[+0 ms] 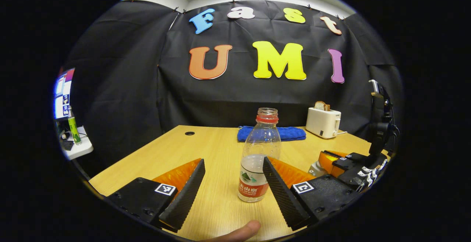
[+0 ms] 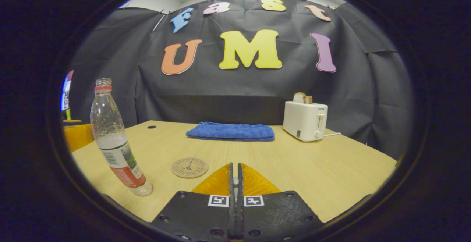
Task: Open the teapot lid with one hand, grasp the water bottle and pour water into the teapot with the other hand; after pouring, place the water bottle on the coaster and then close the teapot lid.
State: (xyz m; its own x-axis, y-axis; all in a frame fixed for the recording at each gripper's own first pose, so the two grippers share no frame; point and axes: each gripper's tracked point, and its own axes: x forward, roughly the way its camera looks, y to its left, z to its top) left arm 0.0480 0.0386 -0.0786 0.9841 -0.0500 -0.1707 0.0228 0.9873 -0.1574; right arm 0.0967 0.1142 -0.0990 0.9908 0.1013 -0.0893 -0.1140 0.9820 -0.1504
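In the left gripper view, the left gripper (image 1: 232,181) sits at the bottom of the frame spread wide, with the uncapped water bottle (image 1: 257,161) standing on the wooden table (image 1: 217,150) between its fingers, touching neither. In the right gripper view, that bottle stands lower left, the round coaster (image 2: 189,167) sits just left of centre, and the right gripper (image 2: 235,183) is pinched closed on nothing at bottom centre. A blue towel (image 2: 232,131) and white toaster (image 2: 304,120) sit farther back.

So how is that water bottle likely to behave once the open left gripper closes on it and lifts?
The water bottle looks like thin clear plastic, so it would probably dent under a firm squeeze. It seems under half full, so likely light. It is tall, narrow and uncapped, so a nudge could tip and spill it.
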